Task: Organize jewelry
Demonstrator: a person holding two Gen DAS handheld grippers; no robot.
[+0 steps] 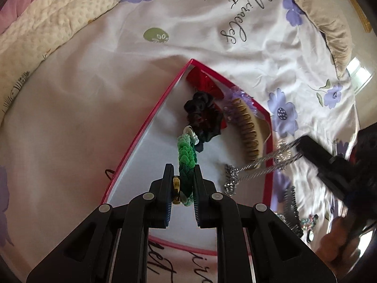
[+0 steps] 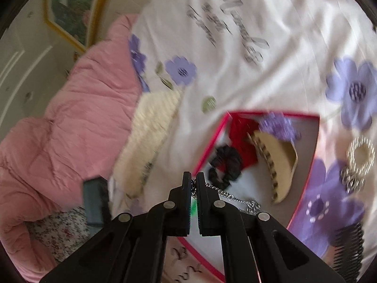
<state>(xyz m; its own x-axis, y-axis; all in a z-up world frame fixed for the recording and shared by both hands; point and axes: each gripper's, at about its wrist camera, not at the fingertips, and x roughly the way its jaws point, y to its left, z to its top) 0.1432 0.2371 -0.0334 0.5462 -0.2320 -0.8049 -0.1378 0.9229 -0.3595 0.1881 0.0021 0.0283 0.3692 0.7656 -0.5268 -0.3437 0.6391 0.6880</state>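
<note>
Black left gripper [image 1: 183, 176] pinches a green braided bracelet with a gold clasp [image 1: 186, 155] over the red-rimmed white cardboard box [image 1: 141, 129] on the flower-printed bed sheet [image 1: 94, 82]. Right gripper [image 2: 193, 184], clamped on a silver chain necklace [image 2: 233, 198], hangs at the box's near edge. Best lowered well inside the rim before letting go, each piece apart so the chain cannot snag the braid. Already inside: black scrunchie [image 1: 202, 118], red bow [image 1: 205, 82], beige claw clip [image 1: 249, 132], purple beaded piece [image 1: 238, 95].
</note>
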